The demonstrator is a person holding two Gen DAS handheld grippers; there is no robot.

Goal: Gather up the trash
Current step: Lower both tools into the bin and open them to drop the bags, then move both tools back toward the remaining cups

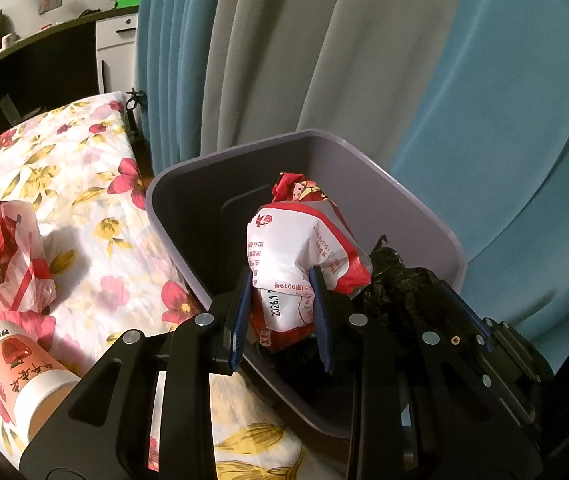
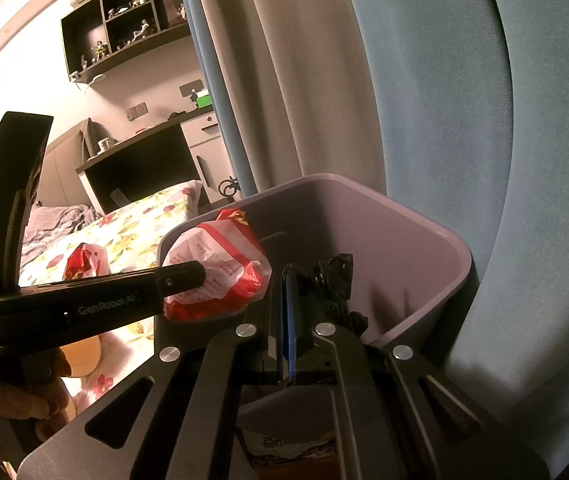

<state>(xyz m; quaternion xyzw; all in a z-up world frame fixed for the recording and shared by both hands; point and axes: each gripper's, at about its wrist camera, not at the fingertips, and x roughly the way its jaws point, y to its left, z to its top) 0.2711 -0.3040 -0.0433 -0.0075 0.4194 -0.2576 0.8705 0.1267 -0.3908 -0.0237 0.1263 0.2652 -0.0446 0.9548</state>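
My left gripper (image 1: 282, 276) is shut on a red and white snack wrapper (image 1: 296, 256) and holds it over the open grey trash bin (image 1: 404, 208). The wrapper also shows in the right wrist view (image 2: 216, 272), held by the left gripper above the bin's (image 2: 404, 240) left rim. My right gripper (image 2: 286, 276) is shut on a black plastic bag (image 2: 330, 280) at the bin's near rim. That bag also shows in the left wrist view (image 1: 396, 284). A second red and white wrapper (image 1: 8, 260) and a paper cup (image 1: 28, 376) lie on the bed.
The floral bedspread (image 1: 84, 184) lies left of the bin. Blue and grey curtains (image 1: 364, 60) hang right behind the bin. A dark desk and white cabinet (image 2: 156, 160) stand at the far wall, with shelves (image 2: 124, 12) above.
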